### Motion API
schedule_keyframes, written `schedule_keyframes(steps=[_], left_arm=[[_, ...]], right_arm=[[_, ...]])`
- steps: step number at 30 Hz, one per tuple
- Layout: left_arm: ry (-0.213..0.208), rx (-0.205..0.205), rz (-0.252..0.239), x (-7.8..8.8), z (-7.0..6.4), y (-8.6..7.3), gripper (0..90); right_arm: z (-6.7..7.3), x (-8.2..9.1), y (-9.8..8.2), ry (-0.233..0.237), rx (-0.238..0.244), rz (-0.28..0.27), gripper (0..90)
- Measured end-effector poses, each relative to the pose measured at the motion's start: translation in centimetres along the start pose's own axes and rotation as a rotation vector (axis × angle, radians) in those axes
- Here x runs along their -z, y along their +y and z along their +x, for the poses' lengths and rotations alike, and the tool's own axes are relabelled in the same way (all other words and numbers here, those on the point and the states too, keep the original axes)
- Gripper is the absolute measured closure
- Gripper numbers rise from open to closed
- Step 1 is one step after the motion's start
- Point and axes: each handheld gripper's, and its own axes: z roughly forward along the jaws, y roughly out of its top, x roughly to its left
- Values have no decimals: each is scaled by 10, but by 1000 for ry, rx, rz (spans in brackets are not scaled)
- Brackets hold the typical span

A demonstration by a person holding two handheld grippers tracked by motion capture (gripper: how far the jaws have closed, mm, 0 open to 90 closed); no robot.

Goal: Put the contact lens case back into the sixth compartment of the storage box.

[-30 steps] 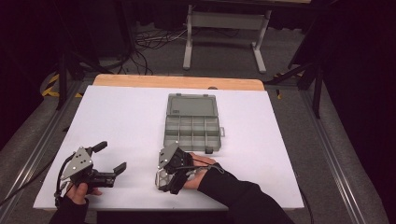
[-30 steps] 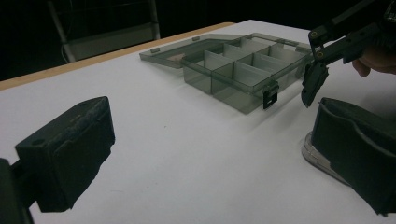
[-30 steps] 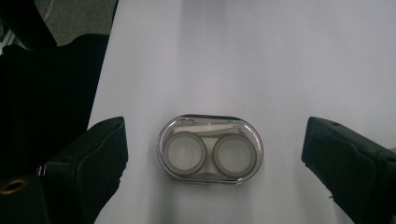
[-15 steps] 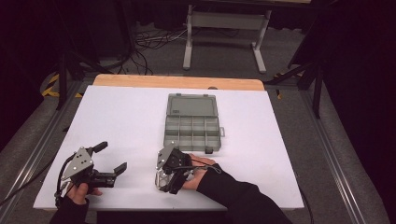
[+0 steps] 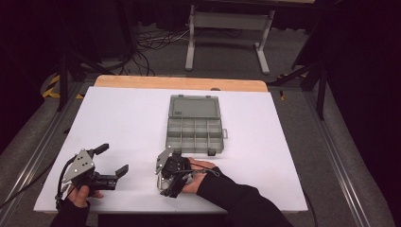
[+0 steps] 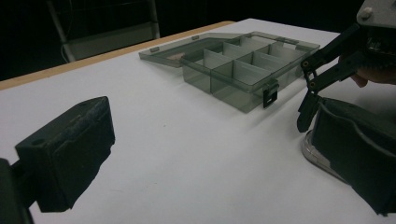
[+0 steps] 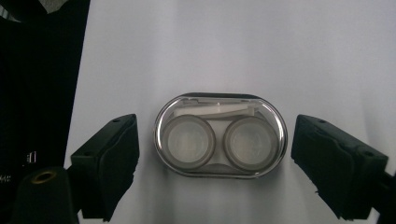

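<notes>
A clear oval contact lens case (image 7: 220, 140) with two round wells lies flat on the white table. My right gripper (image 7: 222, 156) points down over it with one jaw on each side. The jaws have just been closing, and a gap still shows between each pad and the case. In the high view the right gripper (image 5: 166, 178) is near the front edge, just in front of the grey compartment box (image 5: 194, 126). My left gripper (image 5: 112, 159) rests open at the front left with nothing between its jaws. From the left gripper view, the case's rim (image 6: 314, 156) shows below the right gripper (image 6: 327, 70).
The compartment box (image 6: 243, 65) stands with its lid folded flat on the far side and its compartments look empty. A wooden strip (image 5: 179, 83) runs along the table's far edge. Metal stand legs and cables lie on the floor beyond.
The right gripper has shifted very slightly over the case. The left gripper and the box have stayed where they were.
</notes>
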Motion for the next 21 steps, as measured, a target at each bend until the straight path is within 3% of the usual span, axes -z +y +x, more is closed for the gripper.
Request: schedule_keyframes(steps=[9,21], left_arm=[[-1,1,-2,0,0,0,4],[-1,2,-3,0,0,0,4]], right_arm=[[0,-5,1,-12,-2,39,263],[1,-4,2,-25,7,36,267]])
